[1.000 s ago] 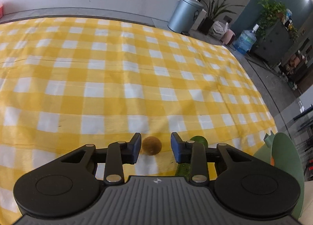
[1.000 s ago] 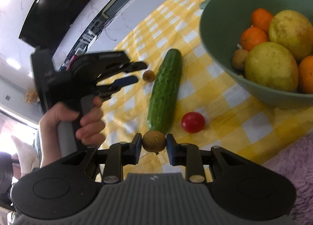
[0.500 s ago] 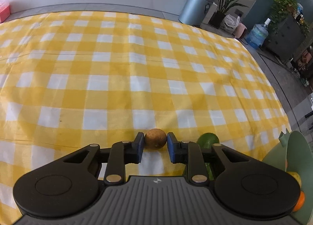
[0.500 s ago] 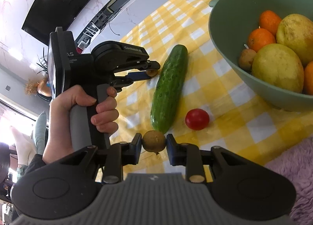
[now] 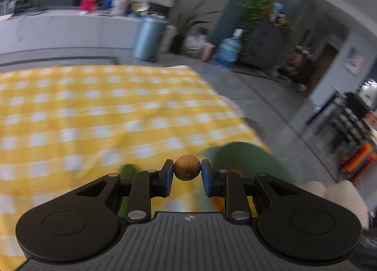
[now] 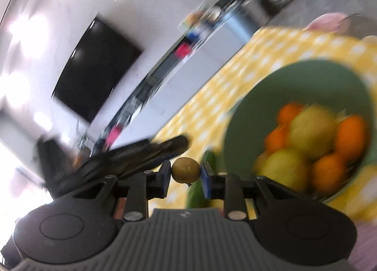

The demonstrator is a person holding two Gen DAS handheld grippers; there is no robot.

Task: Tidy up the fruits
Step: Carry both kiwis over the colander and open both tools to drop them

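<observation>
Brown round fruits (image 5: 187, 167) (image 6: 185, 170) sit pinched in both tools (image 5: 187, 176) (image 6: 185, 176) (no writing legible, seemingly).

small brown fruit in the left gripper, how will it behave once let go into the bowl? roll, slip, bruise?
The brown fruit looks nearly round, so it will probably roll until it lodges against something in the green bowl. The left gripper pinches it only at two small side spots, so it may twist or slip. Its dull, rough-looking skin suggests fair grip; firmness cannot be judged.
</observation>
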